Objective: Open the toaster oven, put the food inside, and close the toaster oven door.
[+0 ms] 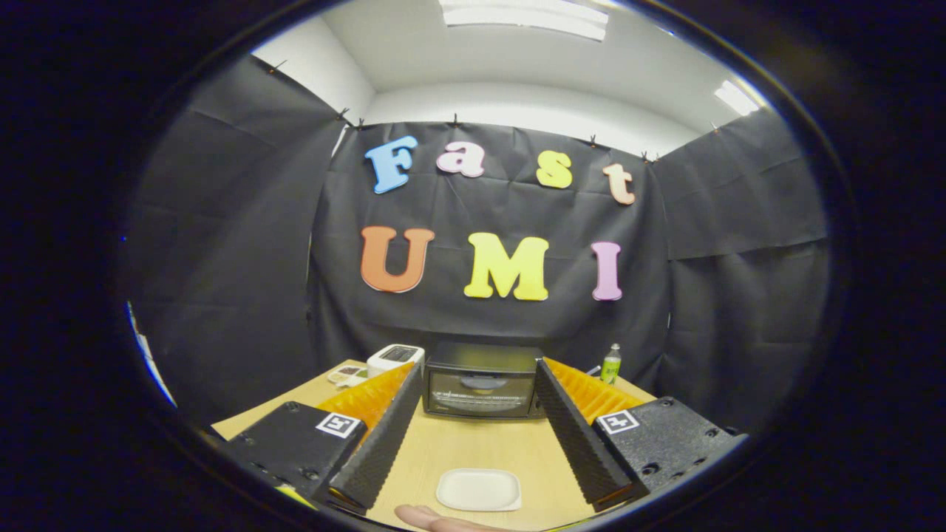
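A black toaster oven (482, 378) stands at the far end of the wooden table (473, 447), its glass door shut. My gripper (479, 369) is open wide, with nothing between its fingers; the fingertips (411, 378) reach toward the oven's two front corners from a distance. On the table between the fingers, near their base, lies a small white rectangular plate (479, 489). I see no food on the plate.
A white appliance (395, 357) and a small flat device (346, 374) sit to the left of the oven. A small green bottle (610, 363) stands to its right. A person's fingertip (432, 517) shows just in front of the plate. Black cloth walls surround the table.
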The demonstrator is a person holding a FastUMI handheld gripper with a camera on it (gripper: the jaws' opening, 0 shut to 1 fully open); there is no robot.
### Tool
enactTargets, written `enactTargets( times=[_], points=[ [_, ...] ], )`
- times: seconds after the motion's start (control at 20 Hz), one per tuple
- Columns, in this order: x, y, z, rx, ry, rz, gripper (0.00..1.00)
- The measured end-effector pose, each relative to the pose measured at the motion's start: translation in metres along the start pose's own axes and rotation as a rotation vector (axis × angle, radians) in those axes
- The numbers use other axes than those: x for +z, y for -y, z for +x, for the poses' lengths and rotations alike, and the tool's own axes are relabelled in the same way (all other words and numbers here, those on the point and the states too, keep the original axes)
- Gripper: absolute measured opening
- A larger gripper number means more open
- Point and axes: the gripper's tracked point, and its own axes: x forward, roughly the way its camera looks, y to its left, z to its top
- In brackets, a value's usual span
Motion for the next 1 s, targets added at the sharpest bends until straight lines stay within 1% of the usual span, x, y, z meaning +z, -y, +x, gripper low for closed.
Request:
enactTargets(
  times=[0.15,0.35,0.45,0.7,1.0],
  points=[
    [-0.007,0.0,-0.018,-0.007,-0.037,-0.003,1.0],
    [0.001,0.022,-0.024,-0.091,0.004,0.02,1.0],
    [0.0,0.027,-0.026,-0.102,0.006,0.029,1.0],
    [-0.014,0.034,-0.028,-0.048,-0.051,0.049,1.0],
    [-0.006,0.042,-0.035,-0.053,-0.017,0.022,1.0]
  ],
)
